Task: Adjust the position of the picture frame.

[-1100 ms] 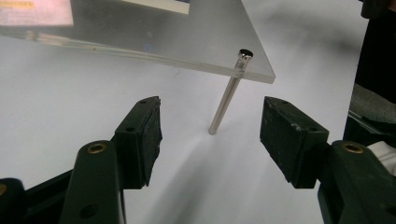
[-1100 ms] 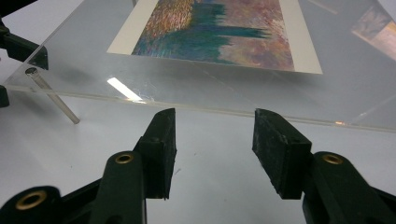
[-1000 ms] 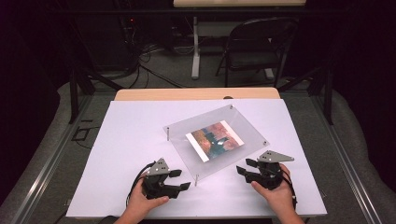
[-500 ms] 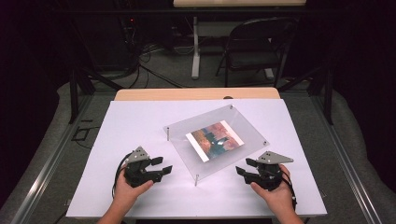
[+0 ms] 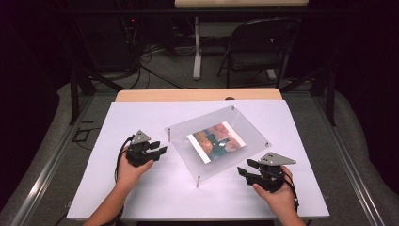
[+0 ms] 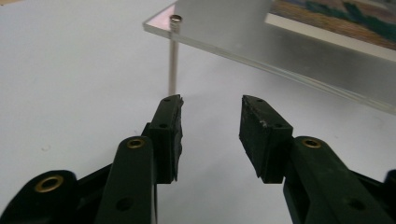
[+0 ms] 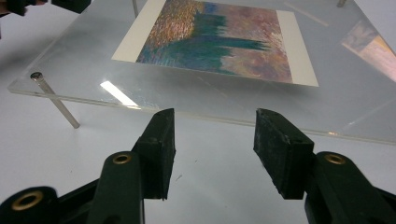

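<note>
In the left gripper view we lose most of the clear panel (image 6: pixel 289 42) past the top and right edges, and the print (image 6: pixel 345 18) on it is a blurred strip. In the right gripper view the panel's far corners run off the frame, and the other gripper (image 7: pixel 42 4) is cut to dark bits at the top left. From above, we cannot make out the print's subject (image 5: pixel 220 141); it is too small.

You see a clear acrylic frame (image 5: pixel 244 141) on thin metal legs (image 6: pixel 173 65), mid-table (image 5: pixel 141 197), holding a colourful print (image 5: pixel 217 141).
</note>
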`<state>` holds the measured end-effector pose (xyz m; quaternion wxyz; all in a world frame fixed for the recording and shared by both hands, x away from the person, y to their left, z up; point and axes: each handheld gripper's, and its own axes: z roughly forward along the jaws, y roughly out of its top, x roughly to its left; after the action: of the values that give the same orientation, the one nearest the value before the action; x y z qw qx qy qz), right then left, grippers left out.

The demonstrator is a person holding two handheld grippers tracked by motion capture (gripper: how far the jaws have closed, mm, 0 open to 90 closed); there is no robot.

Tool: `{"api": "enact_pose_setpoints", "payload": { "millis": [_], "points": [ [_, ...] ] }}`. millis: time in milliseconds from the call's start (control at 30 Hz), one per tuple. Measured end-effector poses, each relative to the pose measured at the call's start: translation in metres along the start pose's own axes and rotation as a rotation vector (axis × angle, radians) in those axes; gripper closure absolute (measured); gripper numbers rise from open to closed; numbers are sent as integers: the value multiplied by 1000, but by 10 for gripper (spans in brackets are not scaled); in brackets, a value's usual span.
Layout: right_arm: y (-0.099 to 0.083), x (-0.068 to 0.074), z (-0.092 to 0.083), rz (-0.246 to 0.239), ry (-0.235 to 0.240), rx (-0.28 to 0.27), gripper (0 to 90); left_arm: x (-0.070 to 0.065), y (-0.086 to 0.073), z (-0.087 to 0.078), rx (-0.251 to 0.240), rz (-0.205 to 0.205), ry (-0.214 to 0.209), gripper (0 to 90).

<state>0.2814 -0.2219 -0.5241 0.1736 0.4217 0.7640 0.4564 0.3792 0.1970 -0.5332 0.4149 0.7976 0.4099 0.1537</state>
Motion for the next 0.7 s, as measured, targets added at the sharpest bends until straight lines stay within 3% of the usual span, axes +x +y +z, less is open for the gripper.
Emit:
{"api": "enact_pose_setpoints", "payload": {
  "millis": [300, 700],
  "points": [
    [-1, -2, 0, 10, 15, -2, 489, 16, 11, 28, -2, -6, 26, 626],
    [-5, -1, -2, 26, 13, 1, 492, 18, 17, 52, 25, 3, 15, 709]
  ]
}}
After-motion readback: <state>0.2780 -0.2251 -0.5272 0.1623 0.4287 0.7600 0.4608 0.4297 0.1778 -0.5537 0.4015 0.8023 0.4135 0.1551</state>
